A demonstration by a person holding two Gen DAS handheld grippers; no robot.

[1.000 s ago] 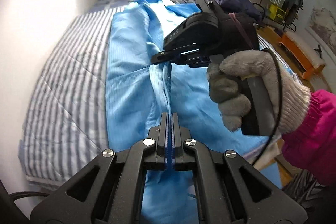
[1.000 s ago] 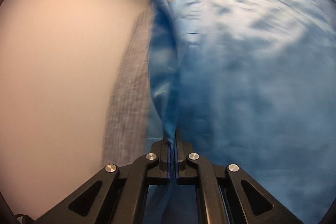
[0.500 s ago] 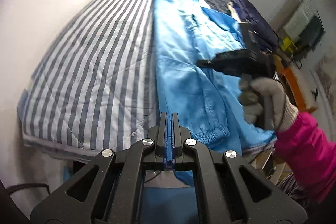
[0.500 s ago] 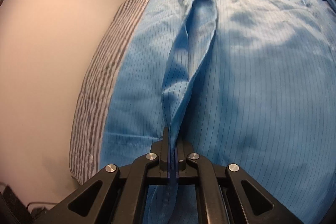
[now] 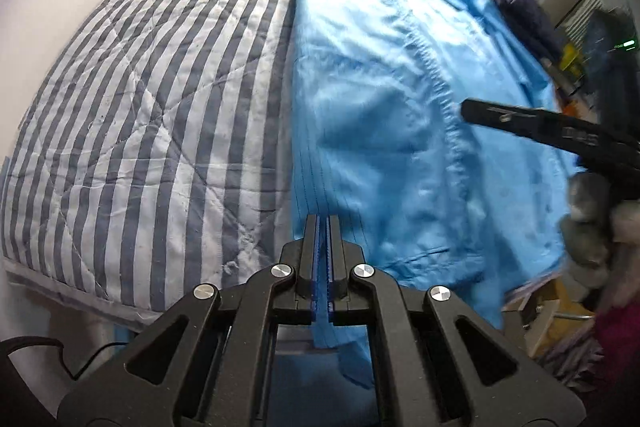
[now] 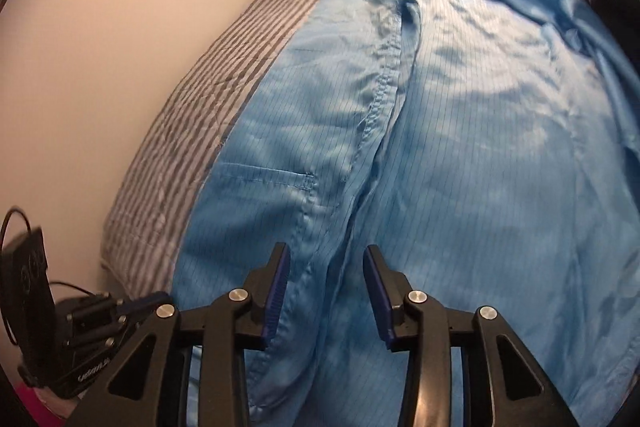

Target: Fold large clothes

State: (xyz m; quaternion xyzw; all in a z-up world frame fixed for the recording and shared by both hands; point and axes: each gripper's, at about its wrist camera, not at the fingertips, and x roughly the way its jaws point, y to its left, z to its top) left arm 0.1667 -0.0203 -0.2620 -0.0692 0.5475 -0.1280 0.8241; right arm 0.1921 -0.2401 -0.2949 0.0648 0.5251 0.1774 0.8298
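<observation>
1. Left gripper (image 5: 323, 251): its jaws are together, and a strip of the blue garment (image 5: 384, 131) hangs out below them, so I judge it clamped on that hem at the near edge of the bed. In the earlier left-wrist views it was clamped the same way.
2. Striped quilt (image 5: 132, 99): one, covering the bed. The garment lies along its right part, spread lengthwise, collar at the far end.
3. Garment fold: a second ago a ridge of cloth stood up, pinched by both tools. Now it lies flat, its seam running down the middle.
4. Right gripper (image 6: 327, 291): its jaws have just been opening and stand apart. Cloth lies between them, but the pads do not press on it. This side of the fold looks released, so I judge one lengthwise fold laid down, with the left still to let go.
5. Count: one garment, one quilt, two grippers, one gloved hand (image 5: 592, 227) at the right edge.
</observation>
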